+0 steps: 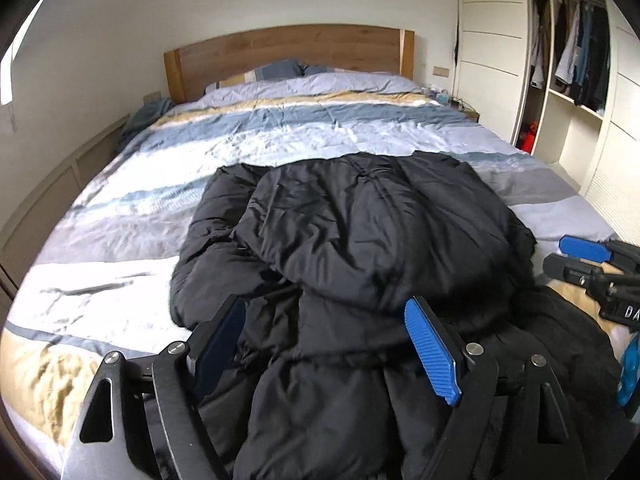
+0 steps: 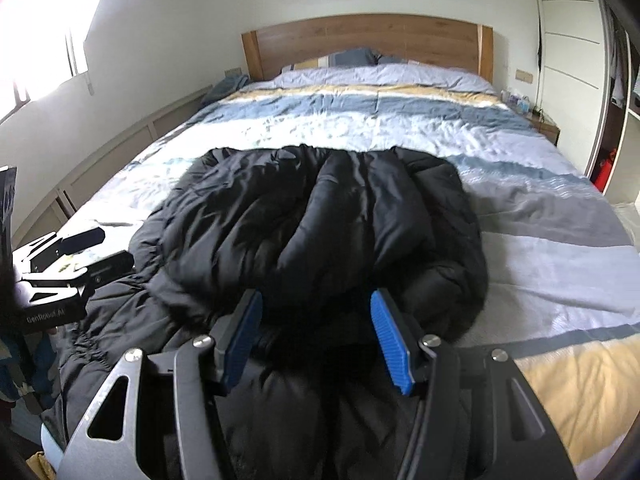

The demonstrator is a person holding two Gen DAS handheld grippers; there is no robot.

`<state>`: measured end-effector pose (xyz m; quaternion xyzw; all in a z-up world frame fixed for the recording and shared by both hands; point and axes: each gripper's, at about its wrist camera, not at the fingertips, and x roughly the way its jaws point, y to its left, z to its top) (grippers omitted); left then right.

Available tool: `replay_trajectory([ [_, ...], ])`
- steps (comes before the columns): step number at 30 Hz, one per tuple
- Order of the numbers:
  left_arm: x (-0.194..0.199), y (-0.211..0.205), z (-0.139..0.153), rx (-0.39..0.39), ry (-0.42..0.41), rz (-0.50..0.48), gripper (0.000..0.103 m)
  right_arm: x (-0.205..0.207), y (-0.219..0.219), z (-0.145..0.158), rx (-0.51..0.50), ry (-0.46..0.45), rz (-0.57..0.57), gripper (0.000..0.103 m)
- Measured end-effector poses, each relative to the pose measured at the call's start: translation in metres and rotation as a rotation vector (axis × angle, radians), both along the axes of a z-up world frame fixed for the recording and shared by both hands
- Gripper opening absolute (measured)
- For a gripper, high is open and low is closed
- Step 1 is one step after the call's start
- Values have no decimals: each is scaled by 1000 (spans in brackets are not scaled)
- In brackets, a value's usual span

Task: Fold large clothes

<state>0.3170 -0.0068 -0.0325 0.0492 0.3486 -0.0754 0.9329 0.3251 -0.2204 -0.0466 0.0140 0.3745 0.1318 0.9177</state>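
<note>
1. White walls enclose a bedroom; far ahead of both claws a wooden headboard (image 1: 288, 54) backs a bed (image 2: 560, 248) covered by a quilt striped in blue, white, grey and tan.
2. Far to the left of the claws, a bright window (image 2: 44, 40) sits above a low run of beige panelling (image 2: 132, 140).
3. Left claw (image 1: 326, 344): its blue pads are spread wide and hold nothing; black fabric lies between and under them.
4. Directly ahead of both claws, a black padded jacket (image 1: 360, 232) lies rumpled on the quilt, its near part bunched beneath the claws.
5. Right claw (image 2: 316, 340): its pads stand clearly apart, empty, just above the jacket's near fold.
6. Far to the right, an open wardrobe (image 1: 576, 60) shows hanging clothes, beside white panelled doors.
</note>
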Motion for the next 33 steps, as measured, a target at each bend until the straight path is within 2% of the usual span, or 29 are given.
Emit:
replay_trajectory([
  [7, -50, 1, 16, 2, -43, 0, 90, -46, -15, 20, 4, -27, -25, 57],
  [9, -59, 3, 19, 4, -50, 5, 91, -56, -21, 23, -1, -32, -36, 60],
  [15, -82, 11, 22, 19, -62, 28, 95, -90, -47, 22, -5, -29, -83, 62],
  [24, -115, 32, 15, 7, -50, 65, 99, -135, -90, 12, -18, -2, -197, 67],
  [33, -136, 62, 2, -3, -20, 128, 101, -169, -125, -18, 8, 72, -288, 69],
])
